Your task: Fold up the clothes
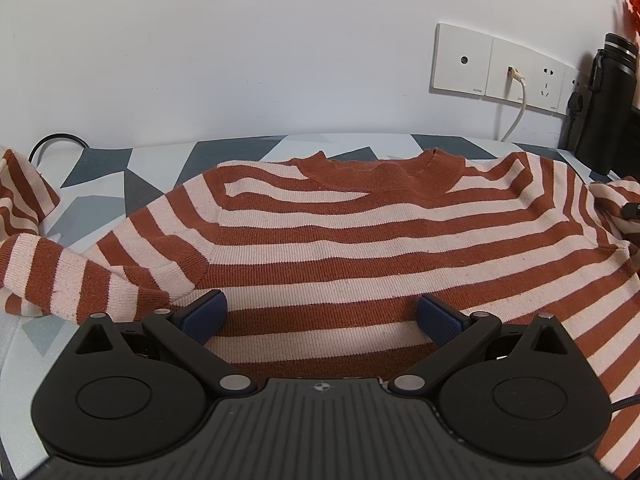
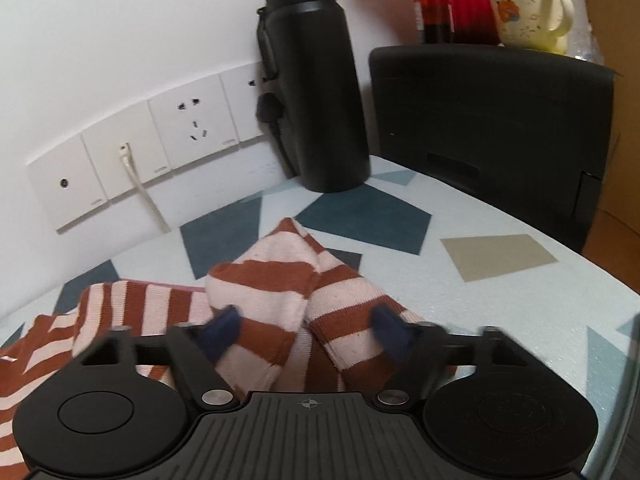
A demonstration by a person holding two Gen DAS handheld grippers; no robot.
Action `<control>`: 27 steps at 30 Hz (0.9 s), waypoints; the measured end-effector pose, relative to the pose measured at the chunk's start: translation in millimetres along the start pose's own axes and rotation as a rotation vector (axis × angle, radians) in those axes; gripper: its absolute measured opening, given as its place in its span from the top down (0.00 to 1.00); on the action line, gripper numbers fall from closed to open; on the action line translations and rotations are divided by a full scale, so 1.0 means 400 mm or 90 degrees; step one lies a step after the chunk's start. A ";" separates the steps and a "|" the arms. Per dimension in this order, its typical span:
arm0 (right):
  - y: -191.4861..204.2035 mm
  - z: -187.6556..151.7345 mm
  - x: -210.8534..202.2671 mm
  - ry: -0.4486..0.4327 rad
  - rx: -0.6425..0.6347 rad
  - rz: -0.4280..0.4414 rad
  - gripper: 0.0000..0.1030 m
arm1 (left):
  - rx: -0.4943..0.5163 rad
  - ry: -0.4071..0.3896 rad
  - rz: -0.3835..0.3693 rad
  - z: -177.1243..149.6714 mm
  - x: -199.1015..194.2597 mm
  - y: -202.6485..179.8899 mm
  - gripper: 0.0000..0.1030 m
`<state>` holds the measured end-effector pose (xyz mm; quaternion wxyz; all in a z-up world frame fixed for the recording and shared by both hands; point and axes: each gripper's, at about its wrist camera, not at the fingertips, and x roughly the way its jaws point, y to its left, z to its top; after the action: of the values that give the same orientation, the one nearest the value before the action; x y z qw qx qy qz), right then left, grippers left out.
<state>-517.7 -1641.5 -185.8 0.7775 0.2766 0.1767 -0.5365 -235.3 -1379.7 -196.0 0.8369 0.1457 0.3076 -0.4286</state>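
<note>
In the left wrist view we see the left gripper (image 1: 322, 316) at the lower centre of the frame, its blue pads (image 1: 206, 314) spread wide with nothing between them but the flat fabric beneath. They hover over the lower body of the striped sweater (image 1: 340, 248), which lies spread across the patterned table cover (image 1: 104, 168) with its rust collar (image 1: 376, 172) toward the wall. One sleeve (image 1: 60, 276) bends away at the left edge of the frame.

In the right wrist view we see the right gripper (image 2: 310, 330) at the lower centre, its pads blurred and standing partly apart. The bunched right sleeve (image 2: 288, 280) rises as a peaked fold between them; we cannot tell whether the pads press on it.

Beyond the sleeve, a black bottle (image 2: 316, 88) stands upright at the upper centre, against the wall. A row of wall sockets (image 2: 140, 160) runs at the left, with a white cable (image 2: 144, 200) plugged into one. A black box (image 2: 492, 136) sits at the right, carrying a red vase (image 2: 468, 4) and a cream mug (image 2: 528, 12).
</note>
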 end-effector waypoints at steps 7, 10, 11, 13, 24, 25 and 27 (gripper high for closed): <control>-0.003 0.010 -0.042 -0.051 0.016 0.059 0.94 | -0.019 -0.005 -0.030 0.007 -0.006 0.022 0.00; 0.020 0.005 -0.057 -0.060 -0.009 0.082 0.94 | -0.034 -0.030 -0.015 0.013 -0.016 0.038 0.00; 0.024 0.005 -0.057 -0.060 -0.014 0.079 0.90 | -0.031 -0.038 -0.002 0.015 -0.018 0.040 0.00; 0.030 0.006 -0.056 -0.060 -0.022 0.066 0.79 | -0.033 -0.044 0.017 0.018 -0.020 0.045 0.00; 0.017 0.003 -0.072 -0.098 0.044 0.174 0.95 | -0.085 -0.026 0.004 0.024 -0.019 0.084 0.00; 0.033 0.000 -0.097 -0.135 0.028 0.192 0.95 | -0.085 -0.024 0.005 0.024 -0.018 0.083 0.00; 0.076 -0.016 -0.141 -0.183 -0.022 0.258 0.95 | -0.079 -0.017 0.010 0.022 -0.013 0.079 0.00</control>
<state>-509.7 -1587.8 -151.3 0.8908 0.2143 0.0143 -0.4004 -208.6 -1362.1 -186.6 0.8516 0.0900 0.3217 -0.4041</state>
